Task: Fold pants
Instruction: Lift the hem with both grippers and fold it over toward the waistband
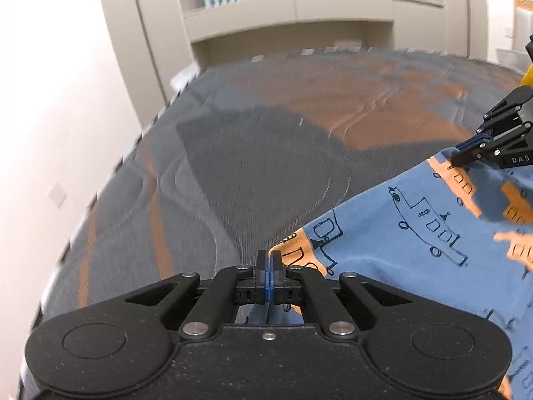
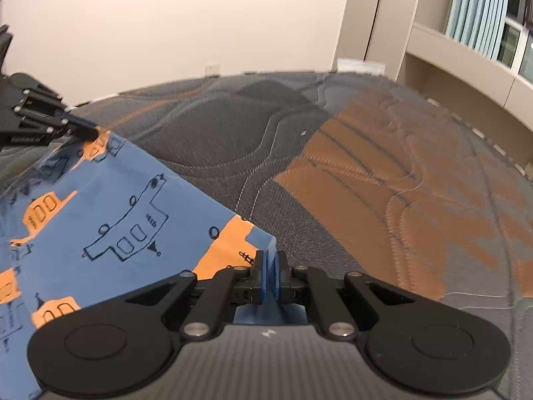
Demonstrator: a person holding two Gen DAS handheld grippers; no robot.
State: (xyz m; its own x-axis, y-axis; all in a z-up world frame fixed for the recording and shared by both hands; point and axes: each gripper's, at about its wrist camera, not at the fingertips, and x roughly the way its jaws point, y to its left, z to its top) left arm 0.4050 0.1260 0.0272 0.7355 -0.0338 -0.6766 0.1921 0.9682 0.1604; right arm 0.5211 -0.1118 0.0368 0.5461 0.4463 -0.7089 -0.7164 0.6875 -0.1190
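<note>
The pants [image 1: 399, 240] are blue cloth printed with orange shapes and dark line drawings. They hang stretched between both grippers above the mattress [image 1: 233, 166]. My left gripper [image 1: 269, 260] is shut on one corner of the cloth, the fabric pinched between its blue pads. In the left wrist view my right gripper [image 1: 458, 156] holds the far corner at the right edge. In the right wrist view my right gripper [image 2: 271, 260] is shut on a corner of the pants [image 2: 116, 206], and my left gripper [image 2: 88, 133] clamps the other corner at the upper left.
The mattress [image 2: 366, 183] is quilted grey with orange patches and fills most of both views. A pale wall [image 2: 166, 16] stands behind it. Beige built-in cabinets [image 1: 283, 16] and a curtained window [image 2: 479, 10] lie beyond the far edge.
</note>
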